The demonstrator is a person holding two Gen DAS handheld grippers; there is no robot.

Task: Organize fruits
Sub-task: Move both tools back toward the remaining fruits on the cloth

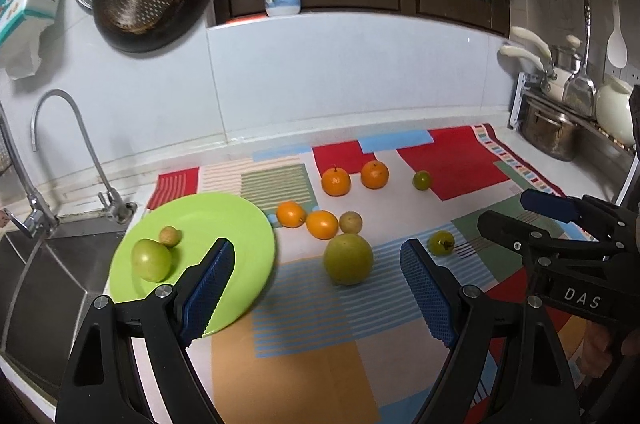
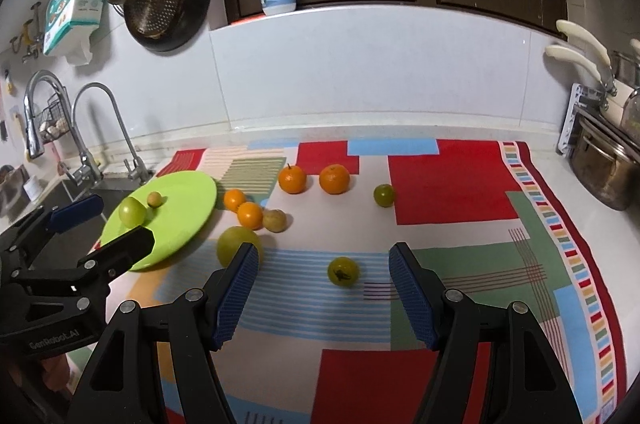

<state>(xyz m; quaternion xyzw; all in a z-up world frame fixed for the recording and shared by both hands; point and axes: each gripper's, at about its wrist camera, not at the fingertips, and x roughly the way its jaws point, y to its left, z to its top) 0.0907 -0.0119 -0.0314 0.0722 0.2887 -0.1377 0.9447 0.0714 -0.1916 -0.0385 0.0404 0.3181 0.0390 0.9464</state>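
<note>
**Two open grippers over a counter of loose fruit, two pieces already plated**

From the left wrist view, we see our left gripper with its jaws wide apart and holding nothing. A large yellow-green citrus sits on the patchwork cloth just ahead of the gap between the jaws, nearer the right jaw's side than the left. Beyond the left jaw lies a lime-green plate holding a green tomato and a small tan fruit, touching each other; we judge these were gathered there as the collecting spot. Past the citrus, two oranges sit touching, with a pale tan fruit beside them. Farther off stand two stemmed tangerines and a small green fruit. The right gripper enters from the right, jaws apart.

From the right wrist view, our right gripper also has its jaws spread and empty. A small green tomato lies just ahead, between the jaws, so we judge it the likely next pick. The citrus sits partly behind the left jaw's tip. The plate lies well to the left, next to the sink.
</note>
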